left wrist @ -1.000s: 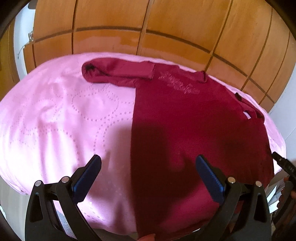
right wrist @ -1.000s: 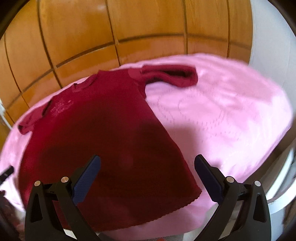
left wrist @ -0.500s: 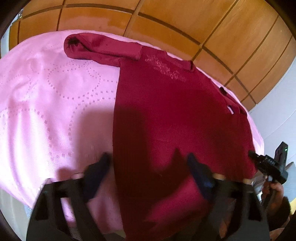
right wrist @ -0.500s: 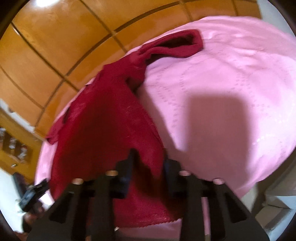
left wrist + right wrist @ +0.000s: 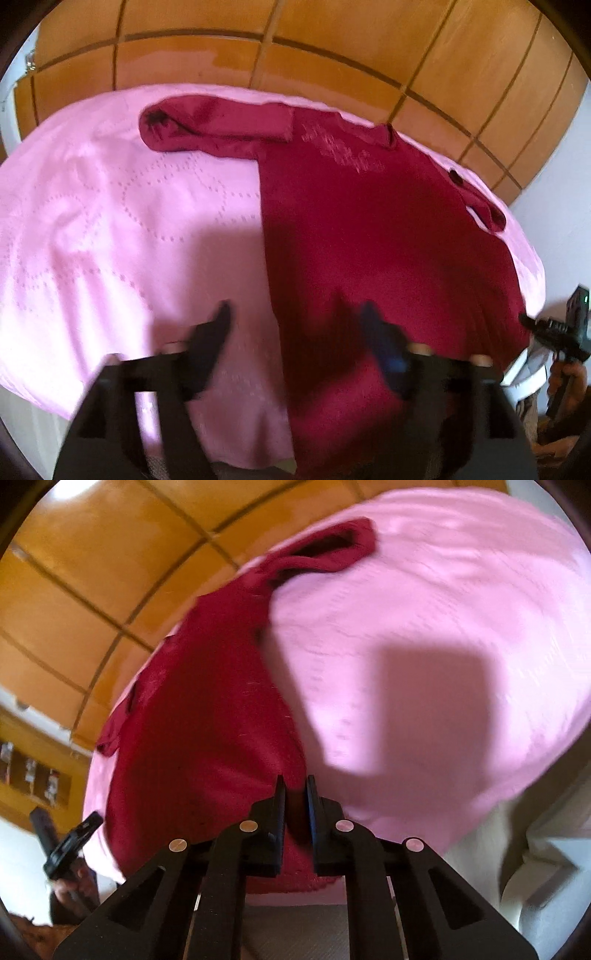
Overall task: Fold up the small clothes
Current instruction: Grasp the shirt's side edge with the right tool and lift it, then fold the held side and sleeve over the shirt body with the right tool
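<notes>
Two grippers we hold at the maroon sweater (image 5: 369, 236) on the pink bedspread (image 5: 122, 236), right gripper (image 5: 294, 794) jaws clamped on its hem, left gripper (image 5: 295, 328) jaws spread wide over its near edge.

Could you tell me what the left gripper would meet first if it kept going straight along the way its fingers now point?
Most likely the maroon shirt: the open left gripper straddles its left side edge near the hem, over the pink cover. Depth is unclear through the blur.

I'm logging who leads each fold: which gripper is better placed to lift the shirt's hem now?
Right. The right gripper is shut on the hem of the red shirt, while the left gripper is open, straddling the shirt's side edge, gripping nothing.
</notes>
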